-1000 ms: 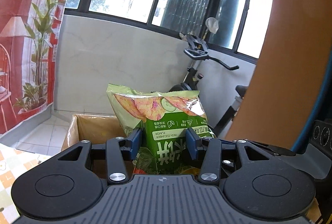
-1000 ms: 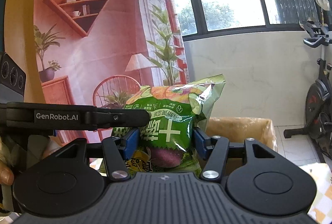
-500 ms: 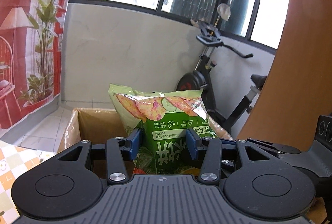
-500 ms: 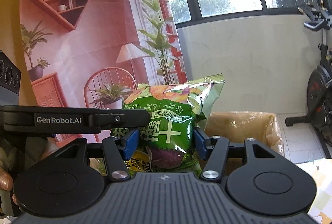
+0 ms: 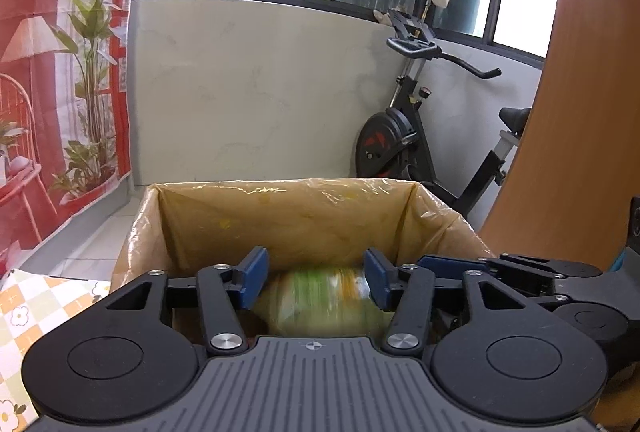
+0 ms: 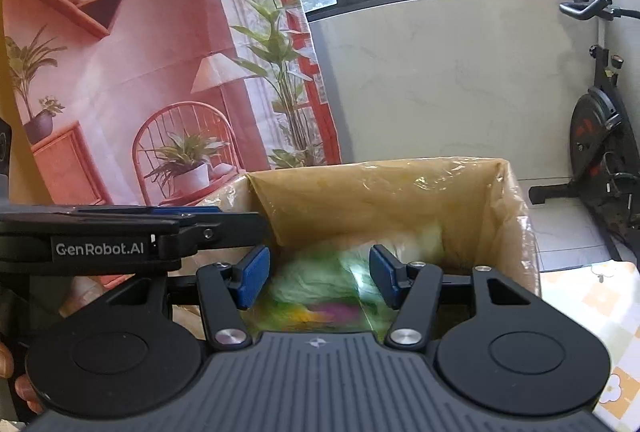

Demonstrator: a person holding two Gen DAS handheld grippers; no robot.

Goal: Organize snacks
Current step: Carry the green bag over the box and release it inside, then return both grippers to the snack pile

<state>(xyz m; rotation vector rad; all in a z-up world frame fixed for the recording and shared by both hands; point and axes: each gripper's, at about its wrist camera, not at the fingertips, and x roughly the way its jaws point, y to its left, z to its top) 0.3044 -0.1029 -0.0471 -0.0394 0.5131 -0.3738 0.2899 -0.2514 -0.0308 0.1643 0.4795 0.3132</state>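
Both grippers are held over the open box, each with its jaws spread wide and nothing pinched between them. Below the left gripper point(image 5: 316, 278) a green snack bag point(image 5: 320, 304) is seen as a motion-blurred shape inside the box, between the blue pads point(image 5: 252, 276) but clear of them. Below the right gripper point(image 6: 318, 278) a second green bag point(image 6: 324, 292) is likewise blurred, lying in the near part of the box, with a paler bag point(image 6: 416, 238) just beyond it toward the far wall.

Largest in the scene is the cardboard box point(image 5: 280, 216), lined with yellowish plastic film, with its far wall facing both cameras. It is set on a table covered with a checked cloth point(image 5: 24, 308) that shows to the near left in the left view. Behind it an exercise bike point(image 5: 404, 136) is seen to the far right and a printed backdrop point(image 6: 132, 72) to the far left.

Each bag is judged to be light, air-filled and soft, with a slick foil skin and brittle contents that would be crushed by a hard squeeze. Were either to be taken up again, its flat sealed top edge would be the safer place to grip, with moderate closing force. Whether the bags have settled cannot be told from the blur.
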